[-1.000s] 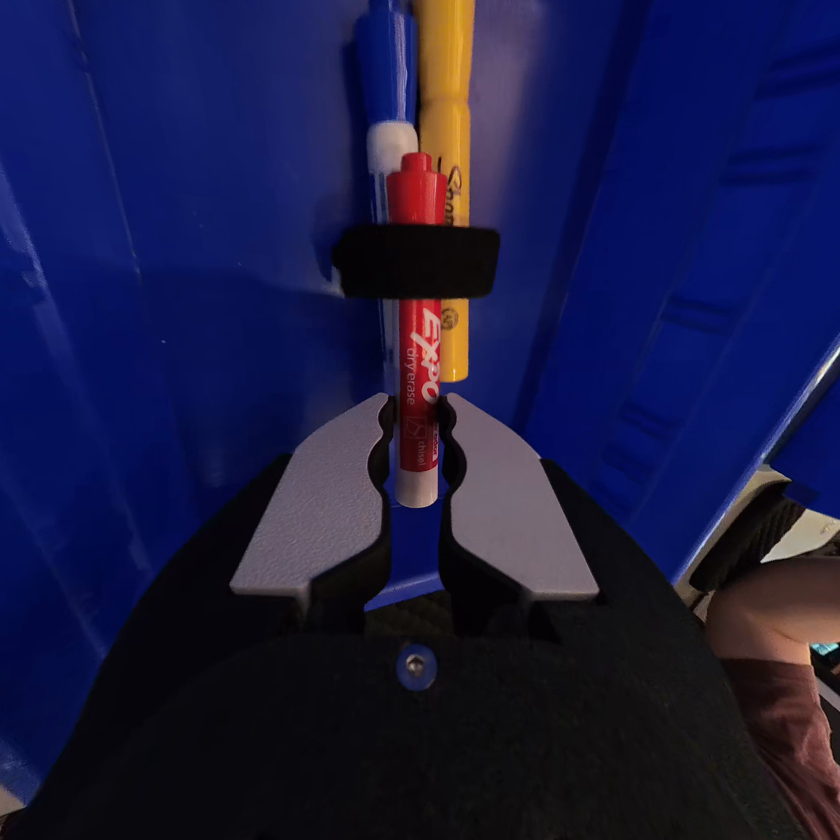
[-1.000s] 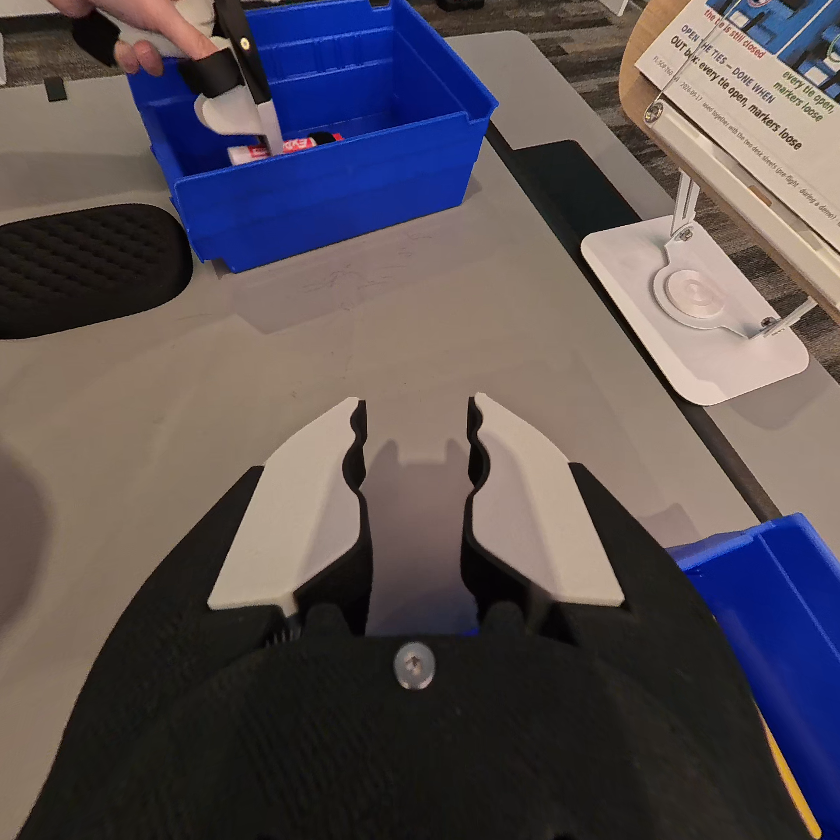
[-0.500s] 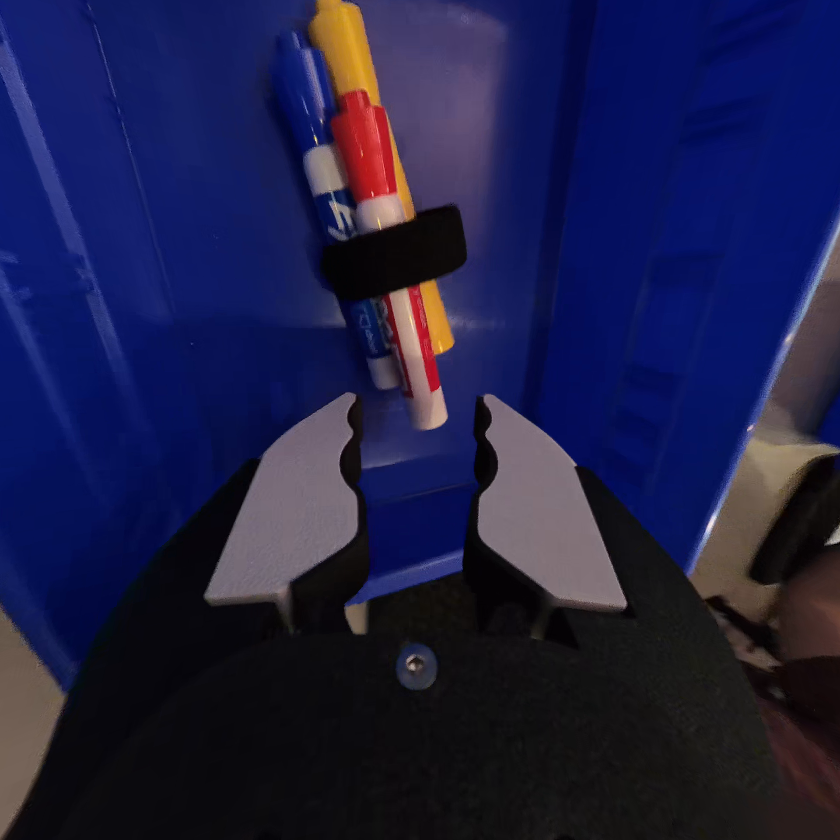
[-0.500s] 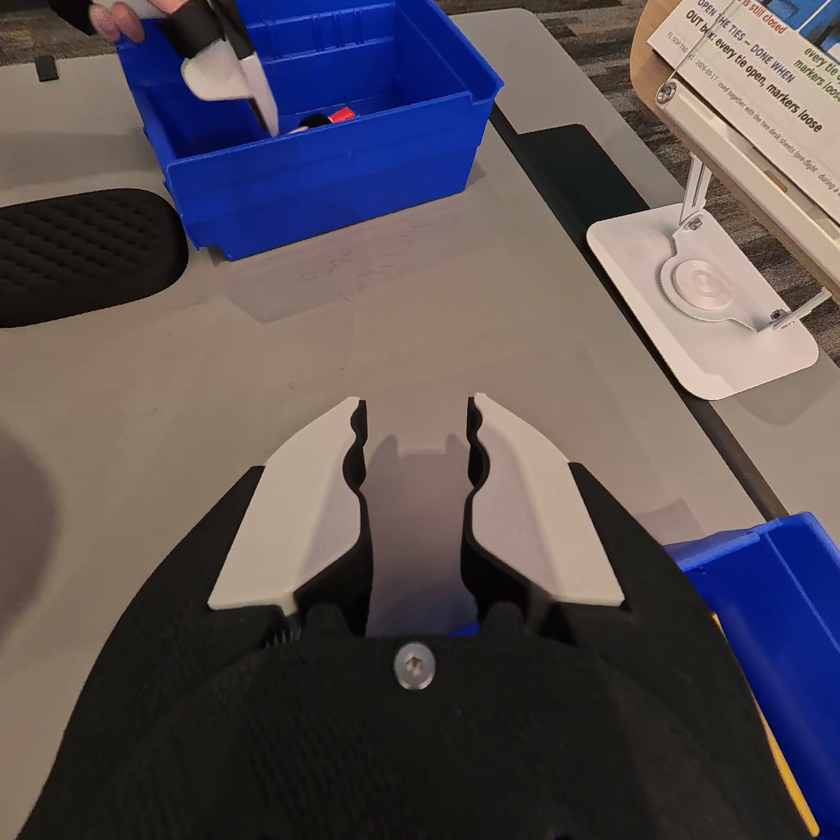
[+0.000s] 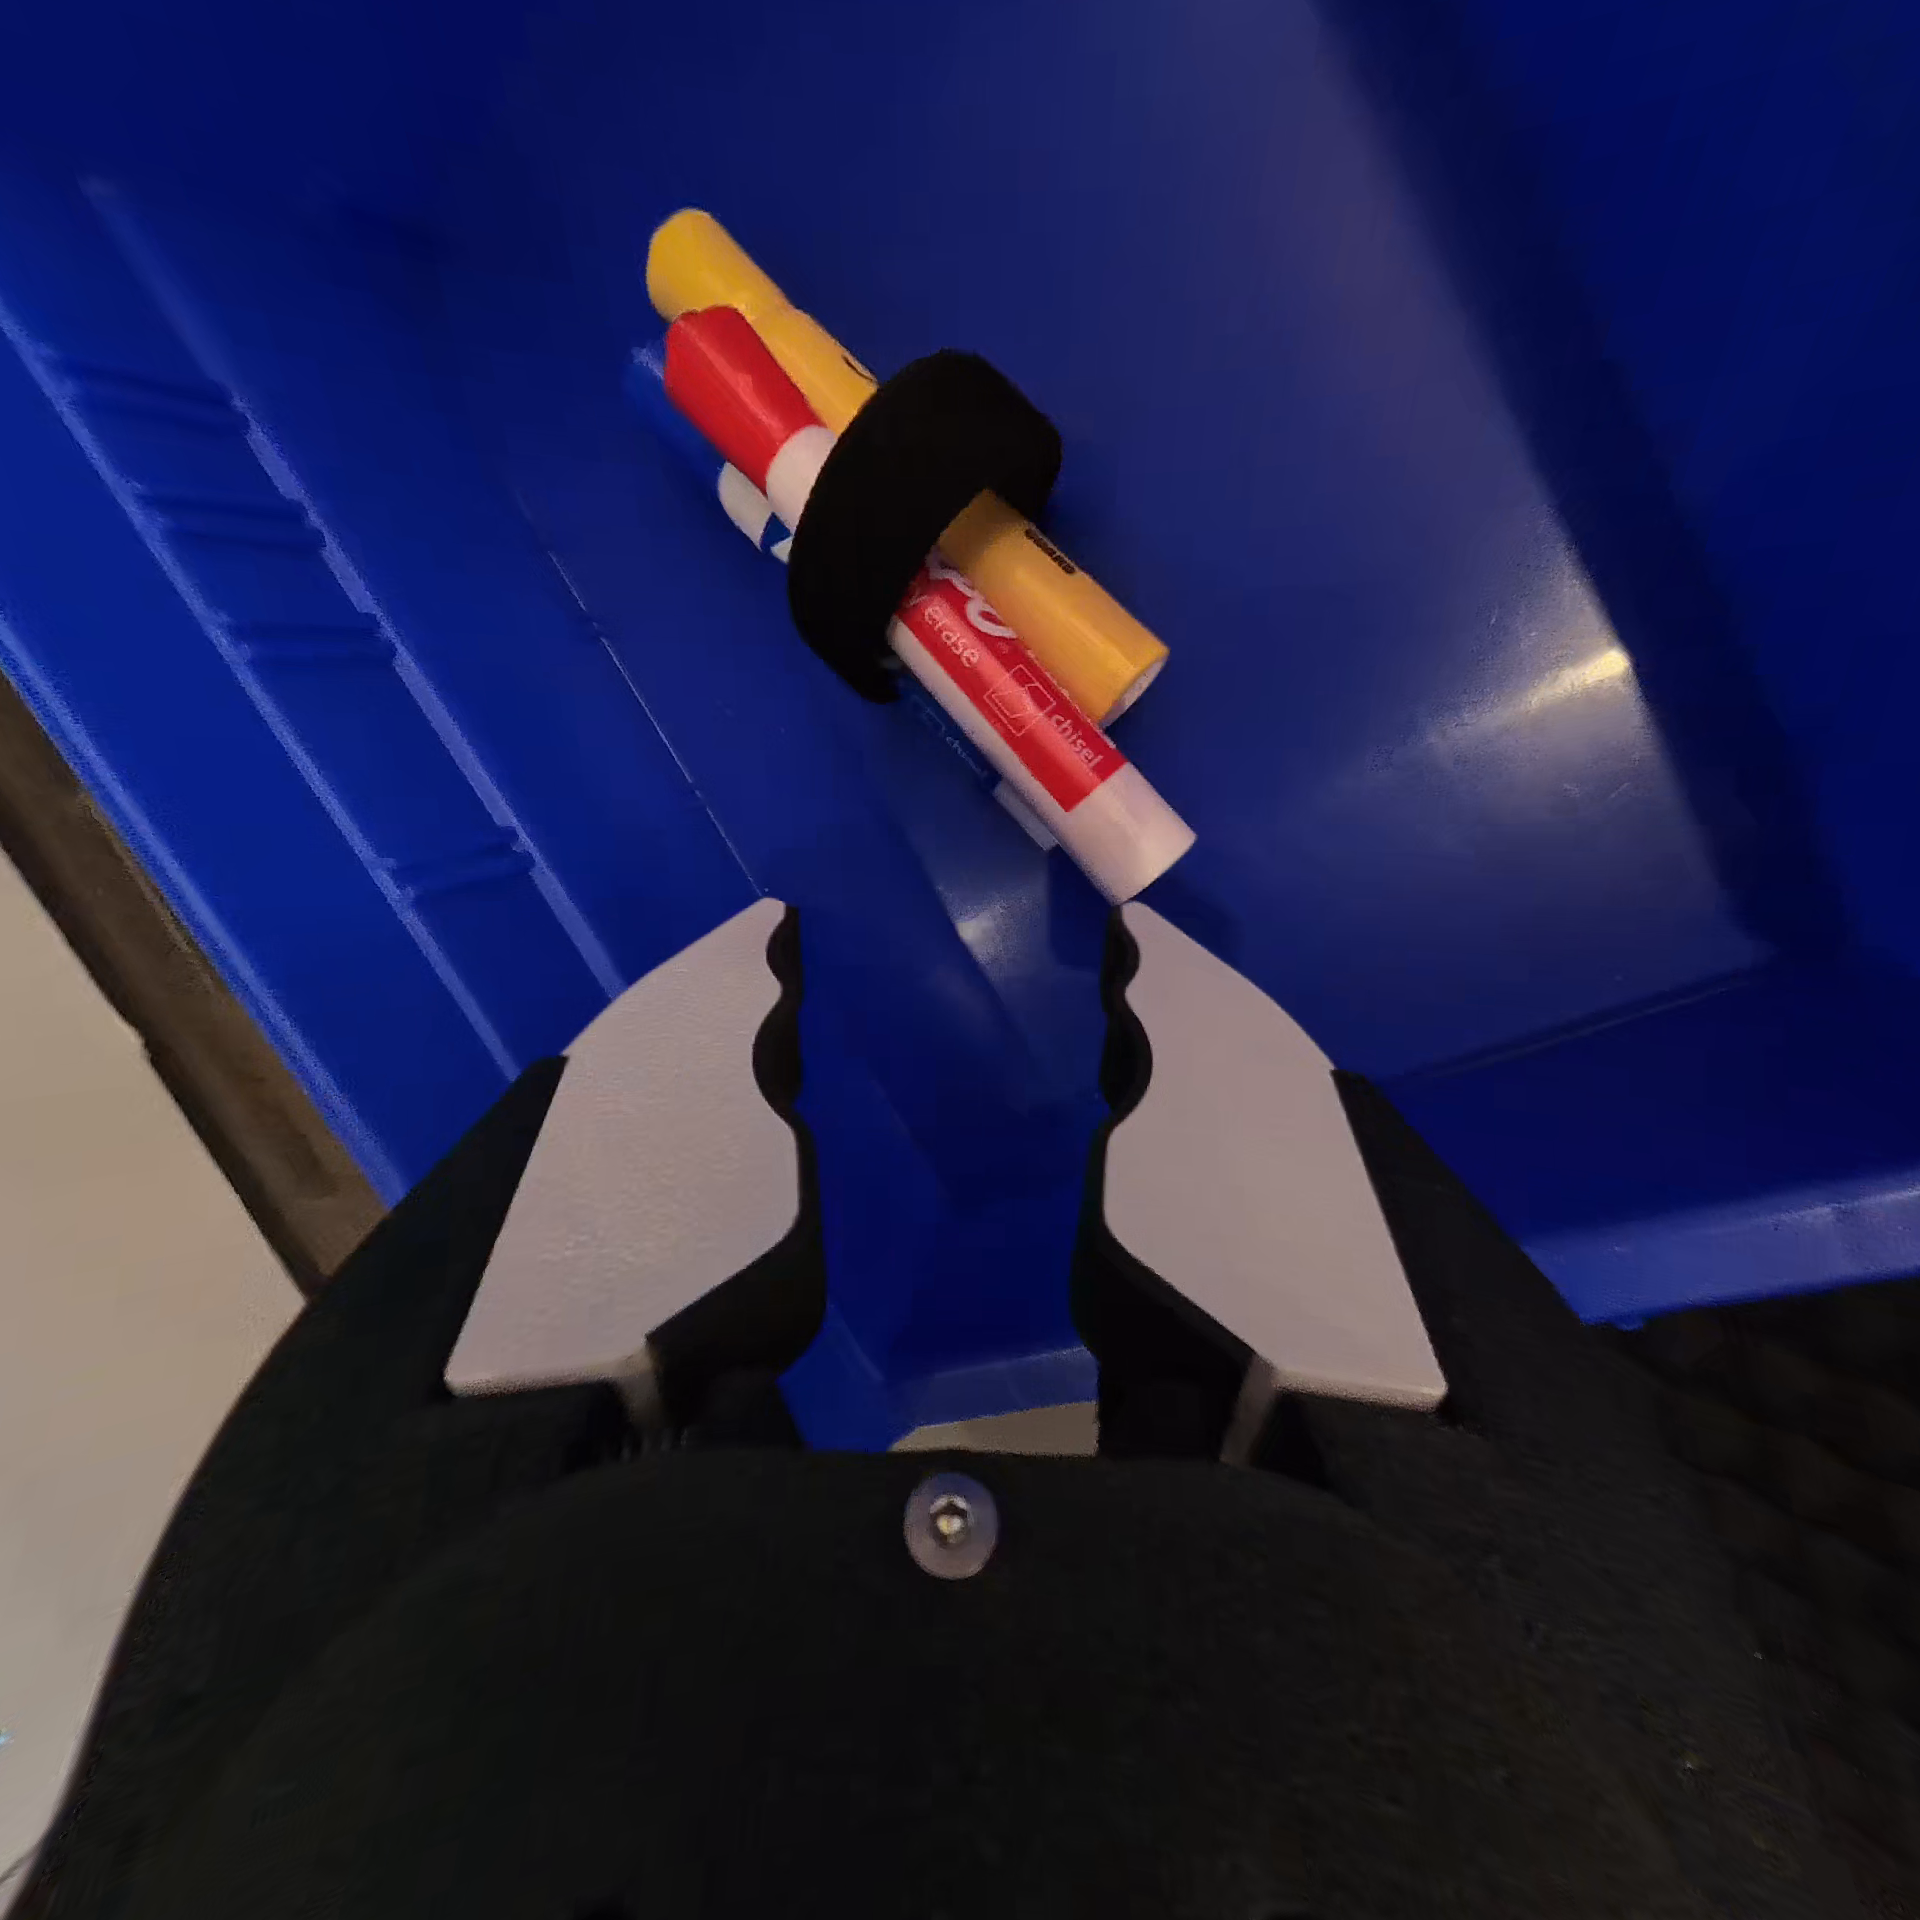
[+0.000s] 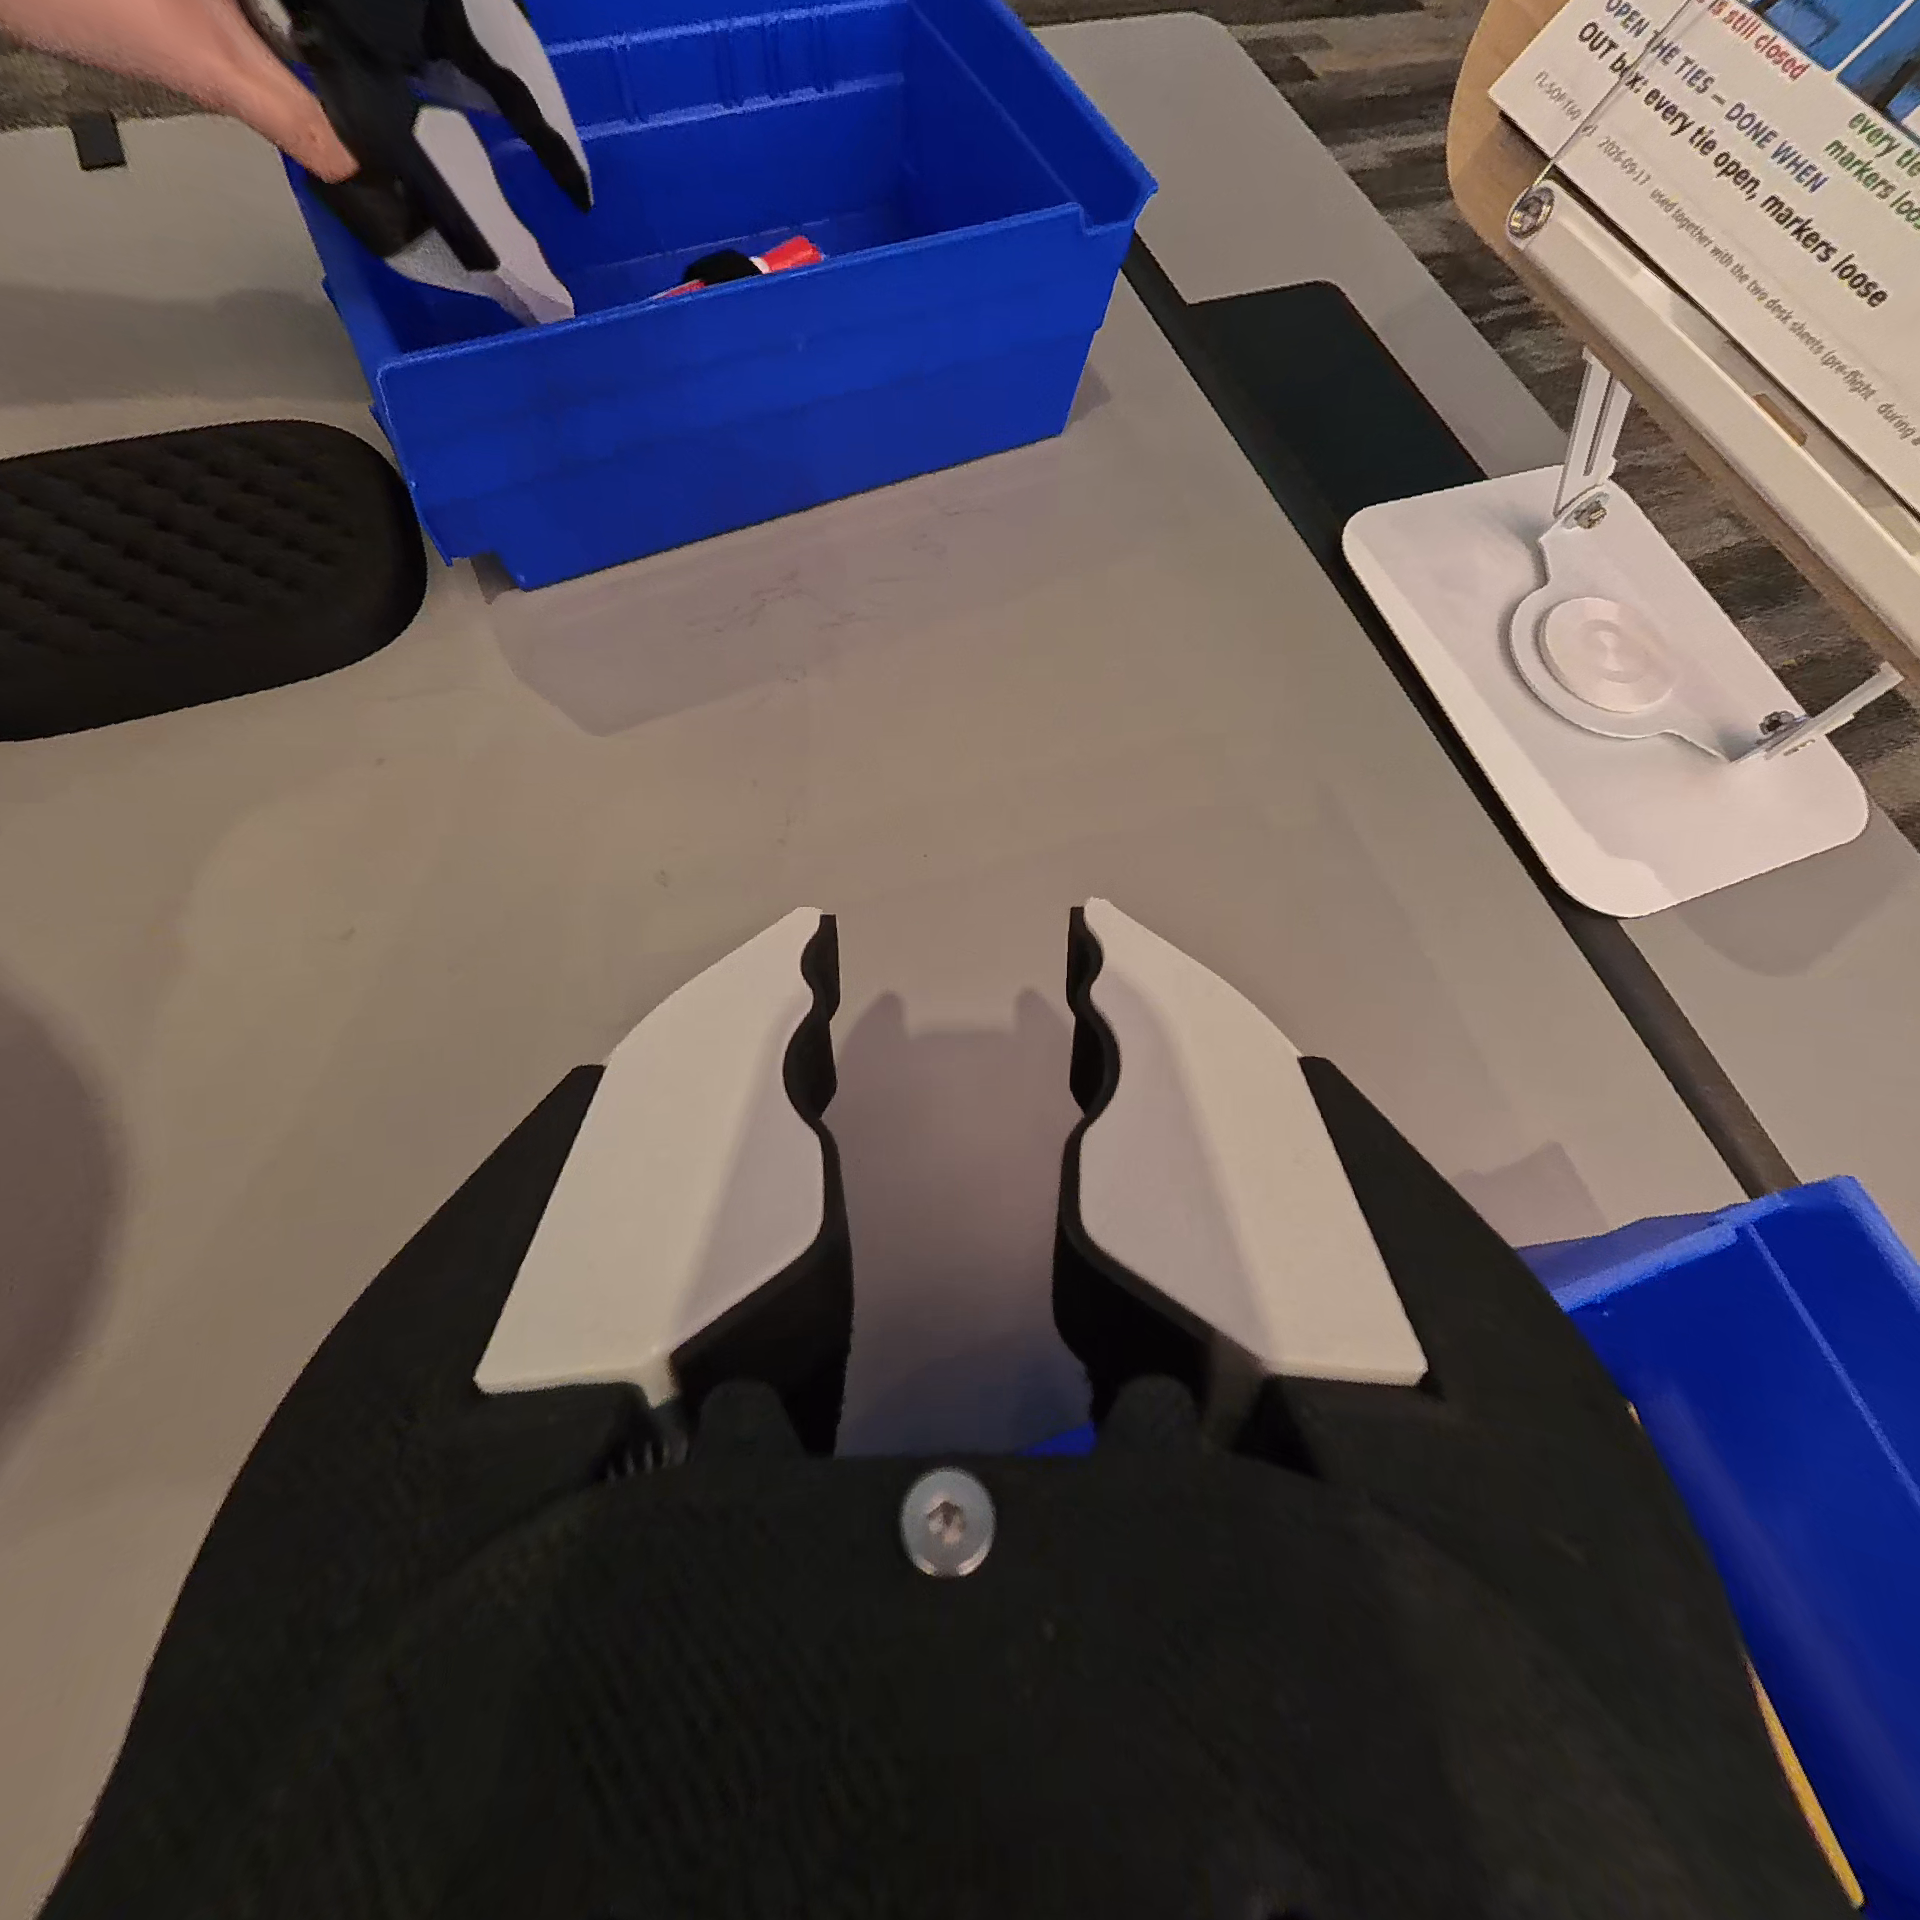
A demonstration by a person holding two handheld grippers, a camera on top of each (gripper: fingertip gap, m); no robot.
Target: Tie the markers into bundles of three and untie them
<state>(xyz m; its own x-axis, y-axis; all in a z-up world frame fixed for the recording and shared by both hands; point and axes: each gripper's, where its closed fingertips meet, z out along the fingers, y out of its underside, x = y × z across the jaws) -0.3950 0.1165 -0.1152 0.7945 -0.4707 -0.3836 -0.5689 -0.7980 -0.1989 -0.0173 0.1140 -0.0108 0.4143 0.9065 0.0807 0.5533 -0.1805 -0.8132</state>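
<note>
A bundle of three markers lies on the floor of a blue bin (image 5: 1455, 520): a red one (image 5: 997, 686), a yellow one (image 5: 1039, 582) and a blue one mostly hidden beneath (image 5: 748, 520). A black tie (image 5: 914, 509) wraps them. My left gripper (image 5: 951, 920) is open and empty just short of the red marker's white end. In the right wrist view the bundle (image 6: 748, 265) shows inside the far blue bin (image 6: 727, 416), with the left gripper (image 6: 520, 197) above it. My right gripper (image 6: 951, 925) is open and empty over the grey table.
A black textured pad (image 6: 177, 571) lies left of the far bin. A white stand base (image 6: 1600, 707) carrying a printed sheet (image 6: 1766, 177) stands at the right. A second blue bin (image 6: 1766, 1403) sits at the near right. A hand (image 6: 249, 83) holds the left gripper. The left gripper's tips are roughly 40 centimetres from the right gripper's. My left gripper is the nearer one to the black tie (image 5: 914, 509): about 6 centimetres, against 35 centimetres.
My left gripper let go of the red marker, opened and drew back. The bundle now lies tilted on the bin floor. The right gripper stayed open and barely moved.
</note>
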